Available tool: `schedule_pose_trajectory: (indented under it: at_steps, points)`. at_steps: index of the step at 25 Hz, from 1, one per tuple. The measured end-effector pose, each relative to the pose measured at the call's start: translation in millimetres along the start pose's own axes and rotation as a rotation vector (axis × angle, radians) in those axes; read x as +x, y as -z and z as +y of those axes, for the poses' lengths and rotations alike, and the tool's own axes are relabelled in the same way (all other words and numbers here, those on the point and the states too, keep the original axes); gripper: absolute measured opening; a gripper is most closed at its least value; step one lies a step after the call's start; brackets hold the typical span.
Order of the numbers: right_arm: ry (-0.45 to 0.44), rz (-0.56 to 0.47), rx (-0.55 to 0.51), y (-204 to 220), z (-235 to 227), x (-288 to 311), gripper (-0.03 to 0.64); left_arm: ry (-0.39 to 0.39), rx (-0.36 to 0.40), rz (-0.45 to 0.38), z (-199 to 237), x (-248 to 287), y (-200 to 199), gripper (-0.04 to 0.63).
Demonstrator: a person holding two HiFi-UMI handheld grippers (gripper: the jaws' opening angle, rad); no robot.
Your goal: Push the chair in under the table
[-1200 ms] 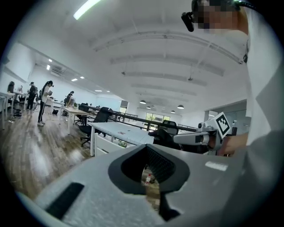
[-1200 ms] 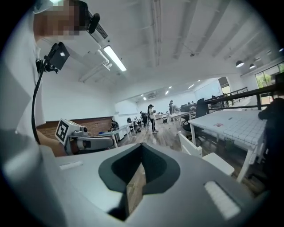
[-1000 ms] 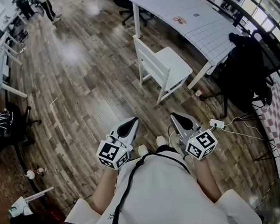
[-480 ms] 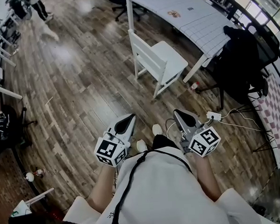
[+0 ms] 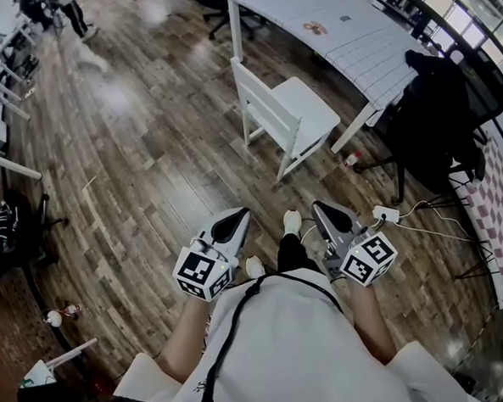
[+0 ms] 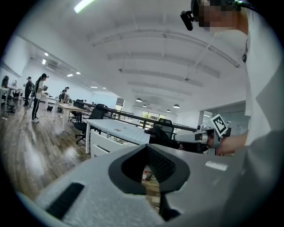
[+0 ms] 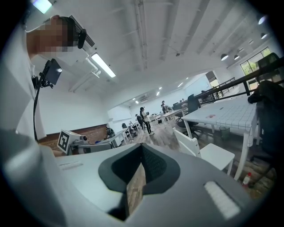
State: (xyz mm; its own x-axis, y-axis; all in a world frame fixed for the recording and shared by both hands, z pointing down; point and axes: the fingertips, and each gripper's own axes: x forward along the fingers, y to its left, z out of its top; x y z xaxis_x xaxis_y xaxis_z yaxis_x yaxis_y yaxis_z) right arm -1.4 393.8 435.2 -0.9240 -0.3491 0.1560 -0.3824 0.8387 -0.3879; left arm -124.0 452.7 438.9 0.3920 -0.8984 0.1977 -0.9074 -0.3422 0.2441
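In the head view, you hold the left gripper [image 5: 236,219] and right gripper [image 5: 322,210] near your body, well apart from the white chair [image 5: 293,108]; it stands farther off on the floor beside the white table [image 5: 343,29] (seat toward the table). In the left gripper view, the jaws are clenched on nothing; in the right gripper view, they are likewise clenched and empty, with the chair at right.
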Motion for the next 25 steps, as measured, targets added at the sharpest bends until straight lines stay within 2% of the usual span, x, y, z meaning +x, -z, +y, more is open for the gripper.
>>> schedule_pose_trajectory:
  at_steps: [6,10,16,21,25]
  points:
    - [-0.016,-0.009,-0.042,-27,-37,28,0.006,-0.019,0.012,0.019,22,38,-9,0.008]
    - [-0.003,-0.013,-0.038,-42,-76,42,0.006,-0.043,-0.013,0.002,44,75,-22,0.008]
    - [0.014,-0.003,-0.055,-71,-133,65,0.006,-0.018,-0.032,0.008,65,136,-44,0.008]
    - [0.004,0.027,-0.069,-92,-179,80,0.006,-0.017,-0.111,0.015,77,188,-56,0.008]
    - [-0.012,0.047,-0.074,-107,-216,88,0.006,-0.018,-0.13,0.026,80,229,-63,0.008]
